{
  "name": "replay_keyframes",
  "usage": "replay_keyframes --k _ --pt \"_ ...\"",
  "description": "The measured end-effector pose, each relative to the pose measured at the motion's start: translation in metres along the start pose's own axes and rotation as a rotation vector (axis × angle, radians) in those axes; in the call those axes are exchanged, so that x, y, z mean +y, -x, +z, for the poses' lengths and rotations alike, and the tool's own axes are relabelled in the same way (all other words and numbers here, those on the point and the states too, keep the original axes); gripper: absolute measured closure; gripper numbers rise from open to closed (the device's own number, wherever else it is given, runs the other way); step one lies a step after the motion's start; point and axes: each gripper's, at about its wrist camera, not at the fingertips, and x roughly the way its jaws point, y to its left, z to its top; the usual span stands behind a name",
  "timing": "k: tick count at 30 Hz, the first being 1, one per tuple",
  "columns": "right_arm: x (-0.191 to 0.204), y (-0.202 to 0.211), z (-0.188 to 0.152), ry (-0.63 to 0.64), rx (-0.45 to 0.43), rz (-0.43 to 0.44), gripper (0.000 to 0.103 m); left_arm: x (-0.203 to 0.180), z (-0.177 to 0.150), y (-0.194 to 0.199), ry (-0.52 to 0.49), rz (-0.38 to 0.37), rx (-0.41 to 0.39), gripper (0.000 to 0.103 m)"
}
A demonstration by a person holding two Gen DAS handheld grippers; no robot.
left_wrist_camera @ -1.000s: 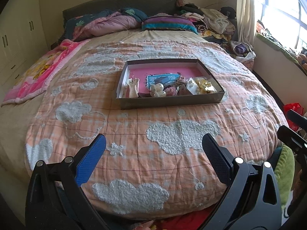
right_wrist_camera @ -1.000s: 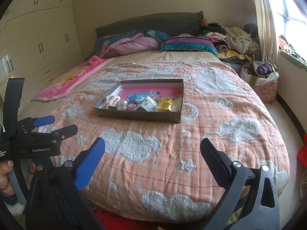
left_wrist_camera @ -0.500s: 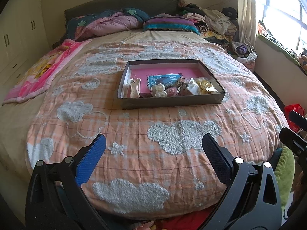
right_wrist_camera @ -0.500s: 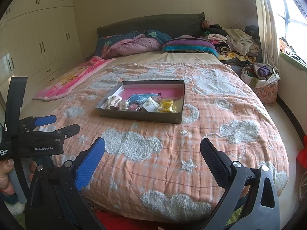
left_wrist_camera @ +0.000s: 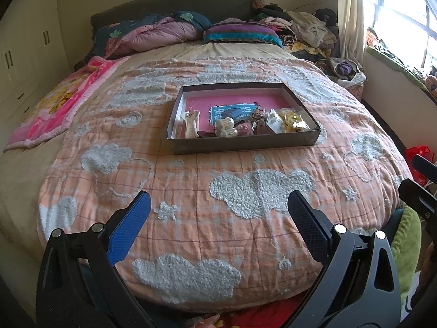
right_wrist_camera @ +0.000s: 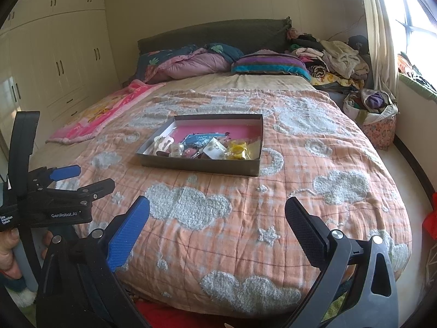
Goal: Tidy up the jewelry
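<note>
A shallow grey box [left_wrist_camera: 240,143] [right_wrist_camera: 200,165] with a pink floor lies in the middle of the bed. Inside it sits a heap of jewelry: a white hair clip [left_wrist_camera: 191,124], pale beaded pieces [left_wrist_camera: 225,127], a blue card [left_wrist_camera: 232,112] [right_wrist_camera: 200,139], and a clear bag of yellow pieces [left_wrist_camera: 292,120] [right_wrist_camera: 237,149]. My left gripper [left_wrist_camera: 218,205] hovers open over the bed's near edge, well short of the box. My right gripper [right_wrist_camera: 217,211] is open too, nothing between its fingers. The left gripper [right_wrist_camera: 68,181] also shows at the right wrist view's left edge, held by a hand [right_wrist_camera: 8,248].
An orange quilt with white clouds [left_wrist_camera: 245,191] covers the bed. A pink blanket [left_wrist_camera: 62,101] lies at the left, pillows [left_wrist_camera: 240,31] at the head, a clothes pile [left_wrist_camera: 306,31] at the back right. Wardrobes [right_wrist_camera: 54,54] line the left wall; a fabric bag [right_wrist_camera: 374,117] stands by the window.
Both views have crept slightly forward toward the bed and box. Both grippers stay open, and nothing in the box has moved.
</note>
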Motion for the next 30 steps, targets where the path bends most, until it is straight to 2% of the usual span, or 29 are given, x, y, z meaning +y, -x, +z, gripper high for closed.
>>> replay_keyframes --k 7,15,23,27,30 --pt "0.0 -0.001 0.0 0.0 0.008 -0.002 0.004 0.0 -0.003 -0.004 -0.018 -0.006 0.003 0.009" --pt "-0.001 -0.002 0.003 -0.002 -0.005 -0.013 0.004 -0.005 -0.006 -0.007 -0.05 -0.055 0.021 0.009" --pt "-0.021 0.0 0.012 -0.008 -0.052 -0.048 0.004 -0.001 0.003 -0.031 0.004 -0.068 0.15 0.009" --pt "-0.048 -0.005 0.018 -0.041 -0.068 -0.078 0.004 0.011 0.014 -0.049 0.057 -0.03 0.169 0.009" --pt "-0.077 -0.016 0.027 -0.068 -0.076 -0.124 0.004 0.048 0.033 -0.077 0.178 0.053 0.18 0.009"
